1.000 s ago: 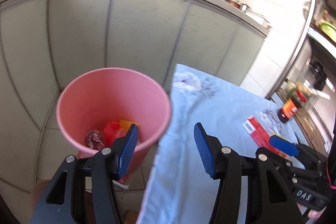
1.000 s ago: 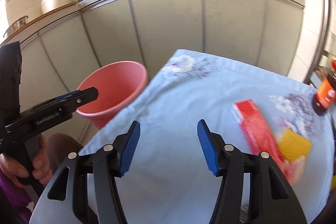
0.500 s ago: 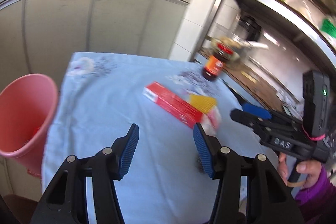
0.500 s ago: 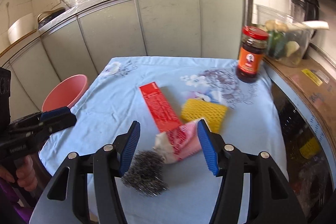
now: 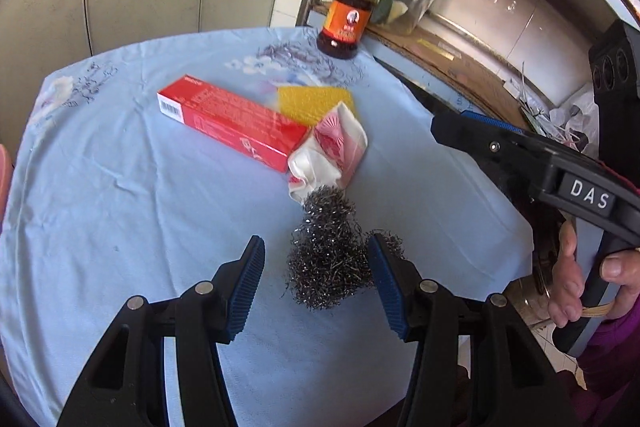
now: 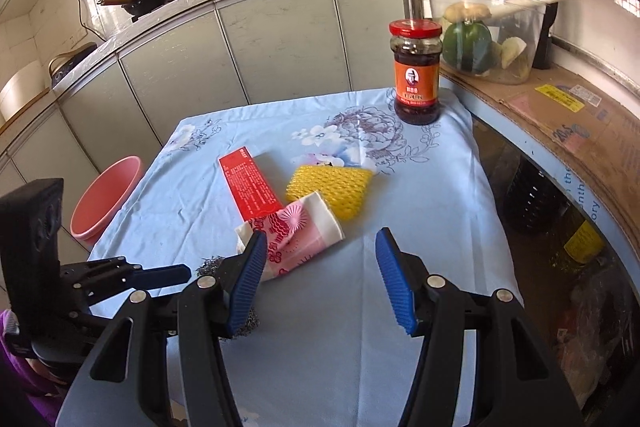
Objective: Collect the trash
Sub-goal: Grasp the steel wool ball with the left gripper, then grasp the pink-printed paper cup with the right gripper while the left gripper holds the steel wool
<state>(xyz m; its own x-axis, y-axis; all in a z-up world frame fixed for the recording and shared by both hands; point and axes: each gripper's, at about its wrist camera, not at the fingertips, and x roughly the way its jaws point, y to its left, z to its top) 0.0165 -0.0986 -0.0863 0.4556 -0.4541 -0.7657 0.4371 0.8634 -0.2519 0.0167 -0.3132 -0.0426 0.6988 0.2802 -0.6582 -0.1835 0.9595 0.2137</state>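
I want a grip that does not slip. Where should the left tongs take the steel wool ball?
Probably across the middle of the steel wool ball, coming from above on the near side: the open left tongs already frame it, and its springy tangle should compress evenly there.

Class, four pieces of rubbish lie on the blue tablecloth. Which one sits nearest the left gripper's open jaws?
The steel wool scourer: it lies just ahead of the left gripper. The crumpled wrapper, red box and yellow foam net lie farther away.

Blue-clothed table with red box, steel wool, jar.
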